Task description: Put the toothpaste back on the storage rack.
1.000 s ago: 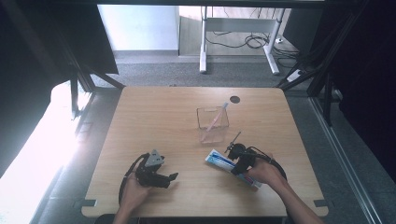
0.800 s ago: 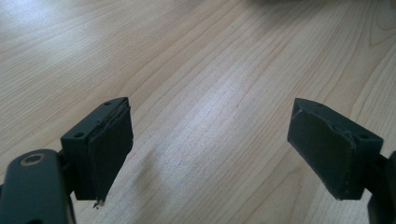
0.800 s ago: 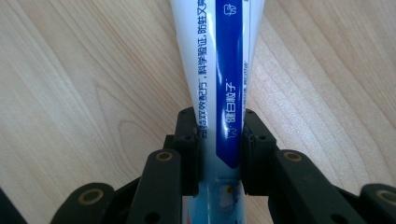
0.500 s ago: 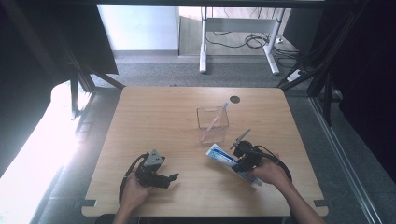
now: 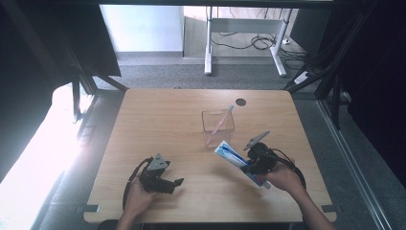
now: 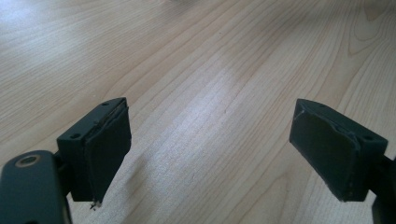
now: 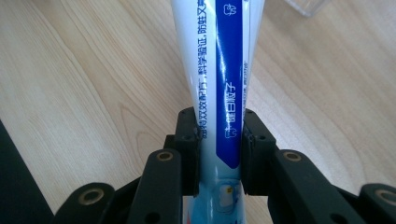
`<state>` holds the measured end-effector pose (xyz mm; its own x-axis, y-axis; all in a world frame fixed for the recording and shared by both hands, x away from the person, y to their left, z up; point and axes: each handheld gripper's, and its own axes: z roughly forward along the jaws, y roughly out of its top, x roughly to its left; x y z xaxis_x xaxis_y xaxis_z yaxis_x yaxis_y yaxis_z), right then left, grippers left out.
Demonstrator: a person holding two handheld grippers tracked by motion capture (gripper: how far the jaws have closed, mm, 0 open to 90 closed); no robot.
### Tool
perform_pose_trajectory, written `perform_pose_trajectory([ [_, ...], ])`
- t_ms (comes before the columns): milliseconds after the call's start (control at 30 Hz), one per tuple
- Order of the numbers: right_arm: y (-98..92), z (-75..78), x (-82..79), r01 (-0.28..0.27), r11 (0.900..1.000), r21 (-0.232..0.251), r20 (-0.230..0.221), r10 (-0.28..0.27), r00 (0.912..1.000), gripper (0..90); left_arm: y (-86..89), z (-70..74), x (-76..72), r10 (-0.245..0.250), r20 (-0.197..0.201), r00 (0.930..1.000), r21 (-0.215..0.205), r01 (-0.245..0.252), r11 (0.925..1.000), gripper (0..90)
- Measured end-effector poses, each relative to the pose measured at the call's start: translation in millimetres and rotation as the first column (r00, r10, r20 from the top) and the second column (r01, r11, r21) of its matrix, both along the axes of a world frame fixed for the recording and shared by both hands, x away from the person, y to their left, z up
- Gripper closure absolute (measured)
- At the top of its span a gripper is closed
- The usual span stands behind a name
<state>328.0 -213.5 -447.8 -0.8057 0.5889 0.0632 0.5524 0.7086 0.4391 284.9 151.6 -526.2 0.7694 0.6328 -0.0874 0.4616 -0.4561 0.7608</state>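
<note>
A white and blue toothpaste tube (image 5: 234, 159) (image 7: 219, 88) is clamped between the jaws of my right gripper (image 5: 250, 166) (image 7: 219, 140), lifted off the wooden table (image 5: 163, 124) at the front right, its flat end aimed at the clear square cup (image 5: 218, 128). A pink toothbrush (image 5: 222, 120) leans inside that cup. My left gripper (image 5: 178, 184) (image 6: 210, 154) rests low over the table at the front left, jaws wide apart with bare wood between them.
A dark round hole (image 5: 241, 102) sits in the table near its far edge. Cables loop around both hands. The table's front edge (image 5: 206, 219) runs just below the grippers. A corner of the clear cup (image 7: 308, 5) shows ahead in the right gripper view.
My right gripper has risen and shifted toward the cup, carrying the toothpaste tube with it. The left gripper has stayed where it was.
</note>
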Motion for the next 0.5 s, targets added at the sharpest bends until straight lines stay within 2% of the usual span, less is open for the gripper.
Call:
perform_pose_trajectory([
  [500,-8.1,23.2,3.9,0.022,0.994,0.107,0.085,-0.031,0.9959,73.1,-1.8,-1.0,-0.7,-0.005,0.009,0.9999,0.024,0.005,0.9997,13.0],
])
